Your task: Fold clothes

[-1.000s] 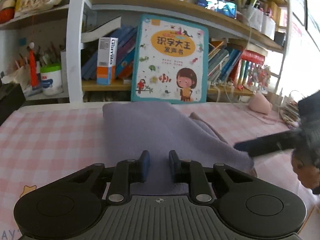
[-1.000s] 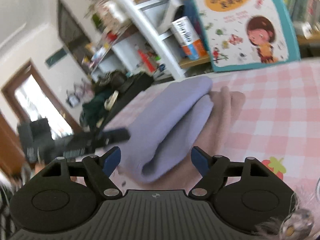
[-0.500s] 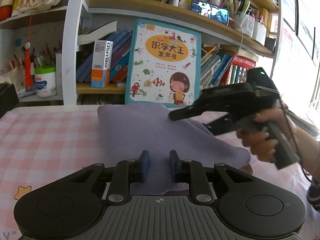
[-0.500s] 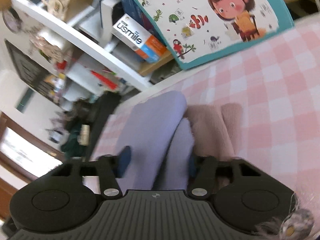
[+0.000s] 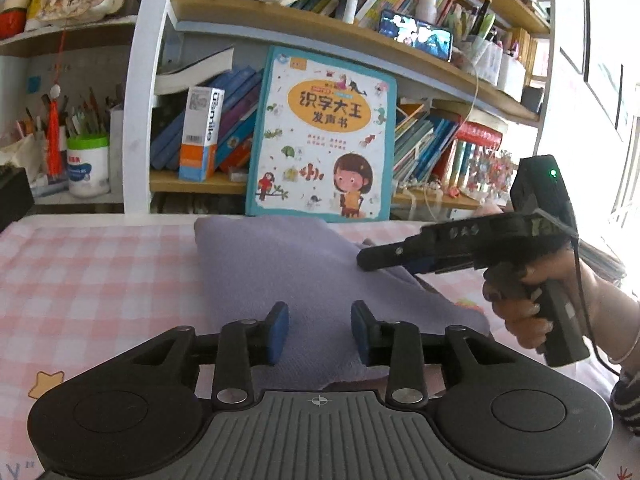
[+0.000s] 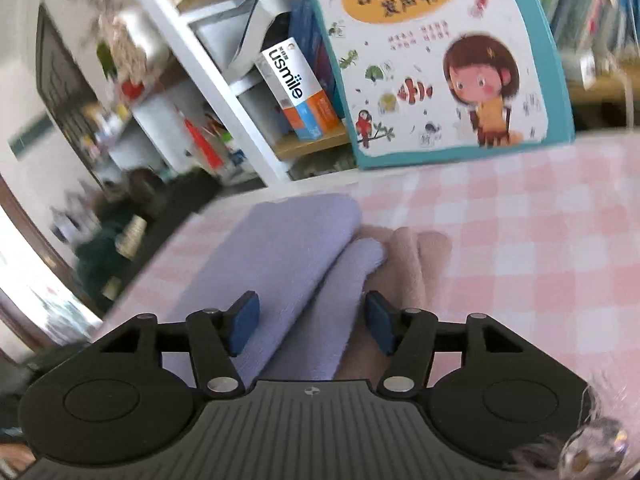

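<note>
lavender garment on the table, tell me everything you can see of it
The lavender garment is soft, fuzzy knit-looking cloth, folded into a thick layered bundle with rounded fold edges. It lies on the pink checked tablecloth, partly over a folded beige garment. It lies between the blue-padded fingers of both grippers, whose jaws have just been opening and do not press it.

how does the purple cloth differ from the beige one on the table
The purple cloth lies on top; the beige cloth sits beneath, showing only at its side. The purple cloth looks larger, the beige a narrow visible strip. Both are soft, folded, and rest on the pink checked tablecloth.
</note>
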Demonstrator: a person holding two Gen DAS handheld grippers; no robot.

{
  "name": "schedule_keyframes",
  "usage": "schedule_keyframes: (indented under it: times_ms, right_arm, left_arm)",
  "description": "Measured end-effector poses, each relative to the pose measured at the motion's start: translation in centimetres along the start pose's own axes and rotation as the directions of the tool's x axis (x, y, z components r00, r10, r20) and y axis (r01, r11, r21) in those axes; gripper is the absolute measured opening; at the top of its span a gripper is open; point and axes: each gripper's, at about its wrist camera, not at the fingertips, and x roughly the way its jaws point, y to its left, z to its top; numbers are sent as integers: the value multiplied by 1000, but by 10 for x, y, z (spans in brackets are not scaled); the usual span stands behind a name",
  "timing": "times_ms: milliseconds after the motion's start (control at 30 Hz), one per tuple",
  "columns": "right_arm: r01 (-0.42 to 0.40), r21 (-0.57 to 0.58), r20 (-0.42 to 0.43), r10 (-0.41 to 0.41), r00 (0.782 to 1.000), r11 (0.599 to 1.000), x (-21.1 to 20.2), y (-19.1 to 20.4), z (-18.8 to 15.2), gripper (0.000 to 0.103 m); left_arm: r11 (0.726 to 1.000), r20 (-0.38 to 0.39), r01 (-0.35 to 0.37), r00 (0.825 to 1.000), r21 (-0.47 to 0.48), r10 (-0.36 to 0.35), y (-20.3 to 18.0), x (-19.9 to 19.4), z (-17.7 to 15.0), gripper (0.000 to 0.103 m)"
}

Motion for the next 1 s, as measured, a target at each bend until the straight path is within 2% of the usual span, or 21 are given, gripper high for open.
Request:
schedule_keyframes:
  times_ms: [100, 167, 300, 367, 500, 567, 600, 633, 733, 867, 933, 1000]
  right_arm:
    - [-76, 135, -12, 78, 997, 988, 6, -14, 7, 58]
    - [-85, 183, -18, 90, 996, 979, 14, -20, 10, 58]
    - [-58, 178, -48, 67, 997, 982, 26, -5, 17, 57]
    - [-43, 122, -74, 52, 996, 992, 27, 5, 17, 55]
    - [-80, 100, -112, 91, 990, 992, 16, 15, 9, 49]
    - [-101, 102, -116, 112, 987, 990, 11, 18, 4, 35]
    - [-87, 78, -118, 96, 988, 993, 9, 21, 2, 21]
    - [-71, 30, -106, 74, 992, 997, 5, 28, 0, 17]
    - [-21, -200, 0, 22, 1000, 980, -21, 61, -7, 15]
    - [97, -461, 138, -37, 990, 882, -52, 95, -19, 15]
    - [171, -445, 122, -130, 984, 879, -47, 85, -22, 15]
    - [198, -358, 64, -187, 980, 912, -35, 56, -26, 18]
  left_arm:
    - [1000, 0, -11, 1000, -9, 11, 3, 1, 2, 35]
    - [999, 7, -22, 1000, -25, 22, 5, 1, 4, 35]
    - [999, 18, -29, 999, -29, 29, 5, -2, 7, 35]
    - [999, 21, -36, 999, -23, 37, 5, -4, 8, 35]
    - [999, 31, -33, 999, -37, 34, 9, -5, 9, 35]
    - [999, 29, -26, 999, -45, 27, 9, -4, 10, 35]
    - [999, 29, -22, 999, -49, 23, 9, -3, 10, 35]
    - [999, 28, -18, 999, -44, 20, 7, -3, 11, 35]
    - [1000, 27, -9, 1000, -18, 10, 0, -3, 12, 35]
    - [1000, 3, 4, 1000, 6, -4, -4, 4, 9, 35]
    - [1000, -20, 6, 1000, -7, -6, -4, 10, 7, 35]
    - [1000, -36, 13, 999, -22, -14, -4, 15, 4, 35]
